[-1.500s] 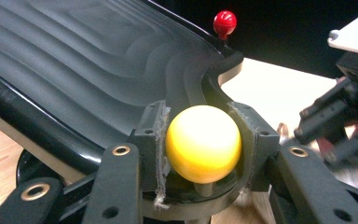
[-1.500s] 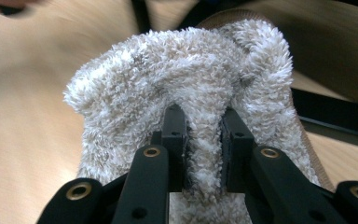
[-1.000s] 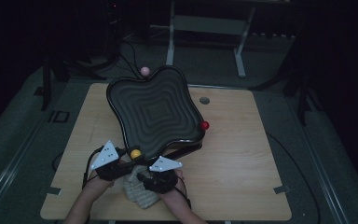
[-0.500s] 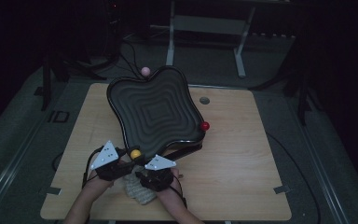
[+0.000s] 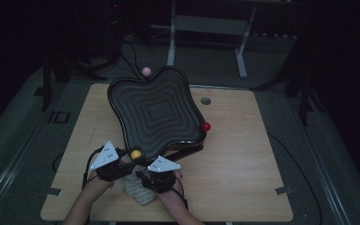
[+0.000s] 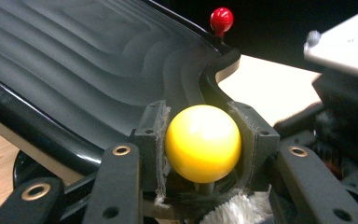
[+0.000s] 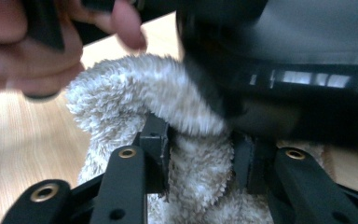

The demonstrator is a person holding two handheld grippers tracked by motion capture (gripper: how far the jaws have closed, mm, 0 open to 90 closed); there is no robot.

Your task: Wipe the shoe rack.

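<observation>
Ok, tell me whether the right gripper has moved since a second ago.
Yes: the right gripper has shifted slightly left, toward the yellow ball.

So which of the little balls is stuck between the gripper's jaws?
The yellow ball, squeezed between the left gripper's pads. The red ball and pink ball sit free at the black tray's far edges.

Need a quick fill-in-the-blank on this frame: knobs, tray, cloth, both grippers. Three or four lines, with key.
1. The left gripper is clamped on the ____ knob at the tray's near edge.
2. The right gripper grips a fluffy white ____.
3. The knob at the black tray's right edge is ____.
4. The tray rests on a ____ table.

Missing words: yellow; cloth; red; wooden
</observation>
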